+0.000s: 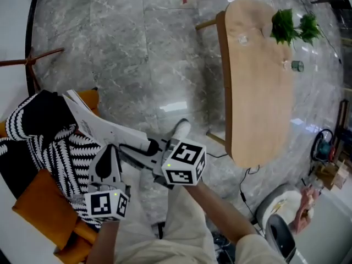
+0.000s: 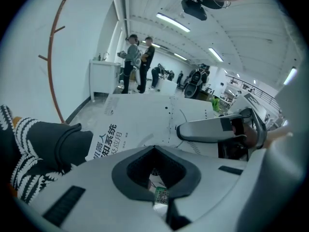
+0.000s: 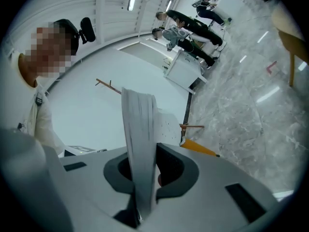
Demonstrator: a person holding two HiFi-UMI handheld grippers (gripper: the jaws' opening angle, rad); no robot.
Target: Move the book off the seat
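A white book with black print on its cover is held tilted above a black-and-white striped blanket that lies on an orange seat. My right gripper is shut on the book's near edge. In the right gripper view the book stands edge-on between the pads of that gripper. My left gripper hovers just beside the book's lower edge, jaws together, with nothing seen held. In the left gripper view the cover fills the space ahead of the left gripper, and the right gripper clamps it at the right.
A long wooden table with a green plant stands to the right on the grey marble floor. A thin wooden stand rises at the far left. Cables and a white round device sit at the lower right. People stand far off.
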